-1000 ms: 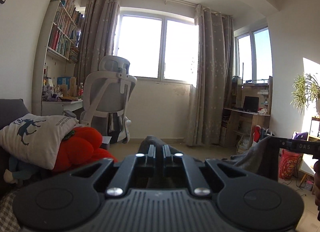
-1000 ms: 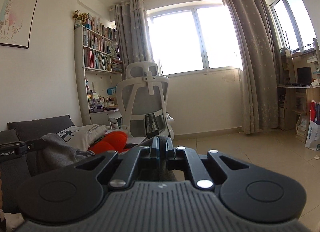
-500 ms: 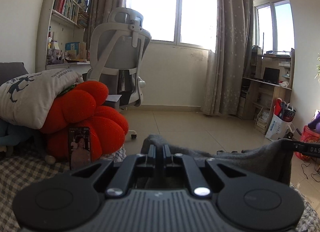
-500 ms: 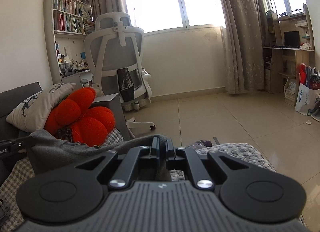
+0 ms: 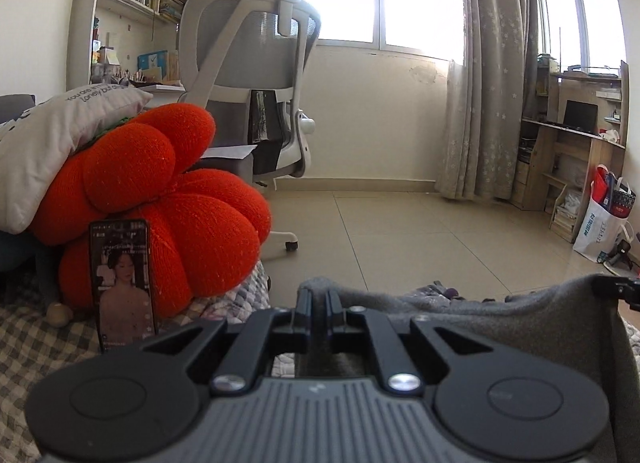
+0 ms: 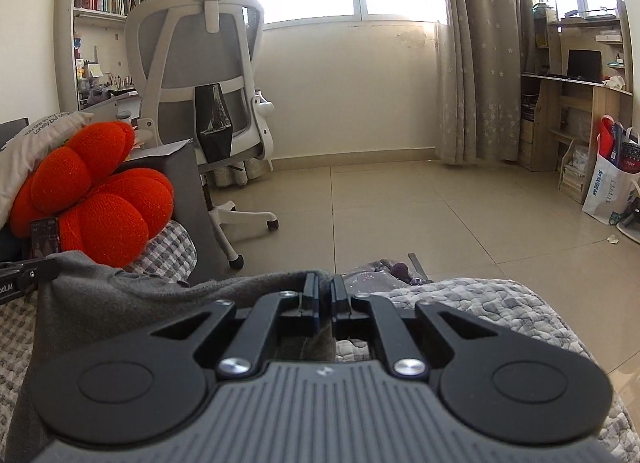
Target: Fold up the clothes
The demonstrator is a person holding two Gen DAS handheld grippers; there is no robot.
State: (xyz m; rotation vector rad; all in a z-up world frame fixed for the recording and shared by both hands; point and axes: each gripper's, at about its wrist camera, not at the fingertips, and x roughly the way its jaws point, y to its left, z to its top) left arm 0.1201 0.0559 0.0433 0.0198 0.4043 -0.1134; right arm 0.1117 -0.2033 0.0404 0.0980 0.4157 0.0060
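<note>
A dark grey garment (image 5: 520, 319) hangs stretched between both grippers, low over a checked bed cover (image 5: 24, 339). My left gripper (image 5: 319, 297) is shut on one upper edge of the cloth, which bunches just past its fingertips. My right gripper (image 6: 325, 283) is shut on the other upper edge of the grey garment (image 6: 104, 295). Each wrist view catches the other gripper's tip at the frame's side, clamped on the cloth: the right one (image 5: 616, 287) and the left one (image 6: 24, 273).
An orange plush cushion (image 5: 168, 199) with a phone (image 5: 122, 283) propped against it and a white pillow (image 5: 60, 135) lie at the left. A white office chair (image 6: 208, 75) stands behind. A quilted grey blanket (image 6: 480, 303) covers the bed's right side. Tiled floor (image 6: 400, 207) and a desk (image 6: 576, 103) lie beyond.
Both grippers have come down and forward with the garment, from high in the room to just above the bed. The cushion and phone are now close at the left.
</note>
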